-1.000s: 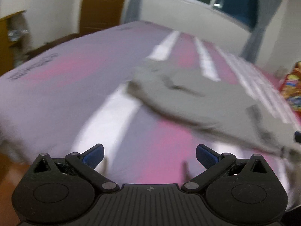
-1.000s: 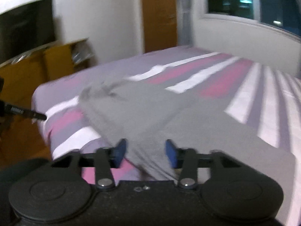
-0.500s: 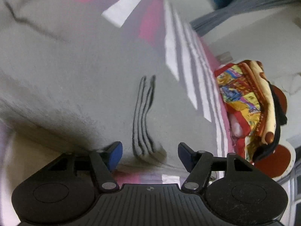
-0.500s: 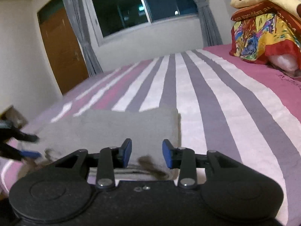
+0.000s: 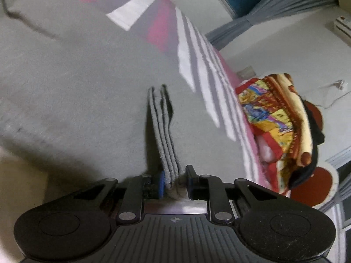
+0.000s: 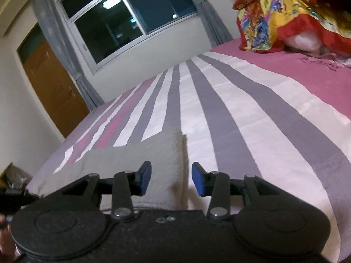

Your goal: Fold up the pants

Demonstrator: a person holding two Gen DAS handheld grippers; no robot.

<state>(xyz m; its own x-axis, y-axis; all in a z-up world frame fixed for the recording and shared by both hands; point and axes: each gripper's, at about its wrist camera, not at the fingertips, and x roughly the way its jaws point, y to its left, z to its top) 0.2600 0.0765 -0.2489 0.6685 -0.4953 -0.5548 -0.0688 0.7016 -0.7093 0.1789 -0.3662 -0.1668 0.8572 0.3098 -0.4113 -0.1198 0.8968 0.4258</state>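
Observation:
The grey pants (image 5: 76,70) lie spread on the striped bed and fill most of the left wrist view. My left gripper (image 5: 174,183) is shut on a bunched, layered edge of the pants (image 5: 165,144) that stands up between its blue pads. In the right wrist view a folded grey corner of the pants (image 6: 140,160) lies on the bed. My right gripper (image 6: 171,180) is open with its jaws apart over that corner and holds nothing.
The bed cover (image 6: 252,118) has pink, grey and white stripes. A pile of colourful bedding (image 6: 291,15) sits at the far right, and also shows in the left wrist view (image 5: 280,127). A window (image 6: 122,19) and a wooden door (image 6: 52,87) are behind the bed.
My left gripper has closed from open onto the bunched pants edge. My right gripper has opened wider over the pants corner and tilted.

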